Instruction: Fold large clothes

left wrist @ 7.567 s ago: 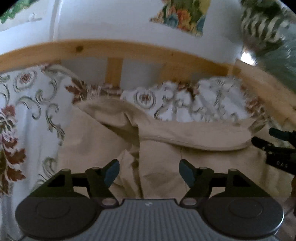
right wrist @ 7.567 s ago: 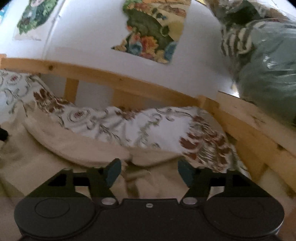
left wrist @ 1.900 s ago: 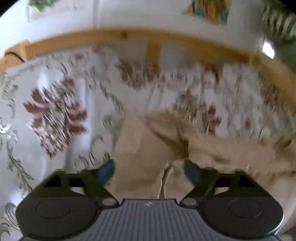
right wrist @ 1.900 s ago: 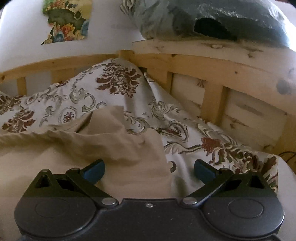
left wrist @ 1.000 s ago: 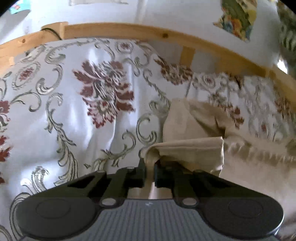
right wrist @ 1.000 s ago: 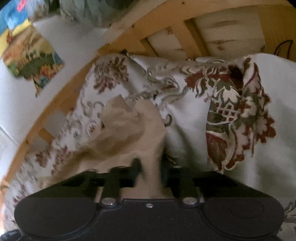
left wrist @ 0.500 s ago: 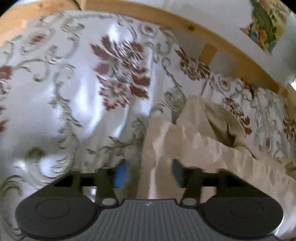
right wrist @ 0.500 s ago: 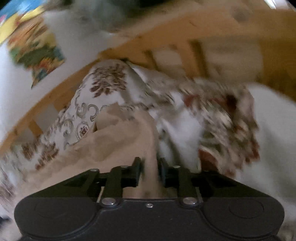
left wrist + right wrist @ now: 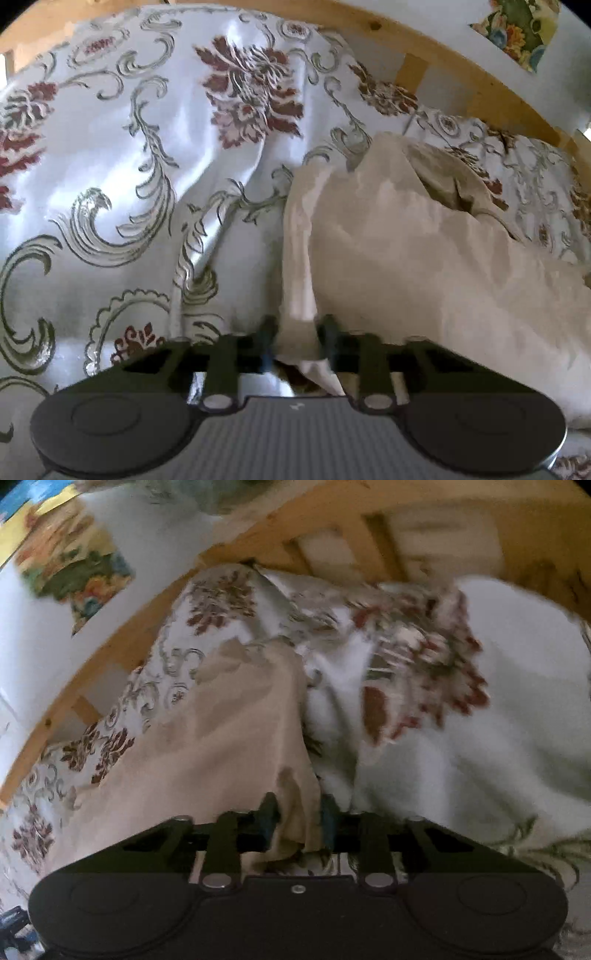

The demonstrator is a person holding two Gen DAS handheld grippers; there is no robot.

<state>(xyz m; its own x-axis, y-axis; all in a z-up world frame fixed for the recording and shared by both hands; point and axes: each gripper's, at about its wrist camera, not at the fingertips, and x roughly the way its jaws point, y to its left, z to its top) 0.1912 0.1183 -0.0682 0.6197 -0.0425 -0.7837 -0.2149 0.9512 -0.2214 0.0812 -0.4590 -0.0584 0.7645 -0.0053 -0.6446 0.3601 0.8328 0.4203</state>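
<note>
A large beige garment (image 9: 424,266) lies stretched across a bed with a floral bedspread (image 9: 147,177). My left gripper (image 9: 297,338) is shut on the garment's left edge, with a bunch of cloth between its fingers. In the right wrist view the same beige garment (image 9: 221,731) runs away to the left, and my right gripper (image 9: 295,821) is shut on its right edge. The cloth hangs taut between the two grippers. The far hem is folded over near the headboard.
A wooden bed rail (image 9: 443,62) runs along the back against a white wall with a colourful picture (image 9: 517,29). In the right wrist view wooden slats (image 9: 332,542) stand at the bed's end, and a white blanket (image 9: 498,701) lies to the right.
Both grippers closed on the garment's edges about a second ago. The left gripper then opened and has shut again on the cloth. Both have pulled back, drawing the garment toward me.
</note>
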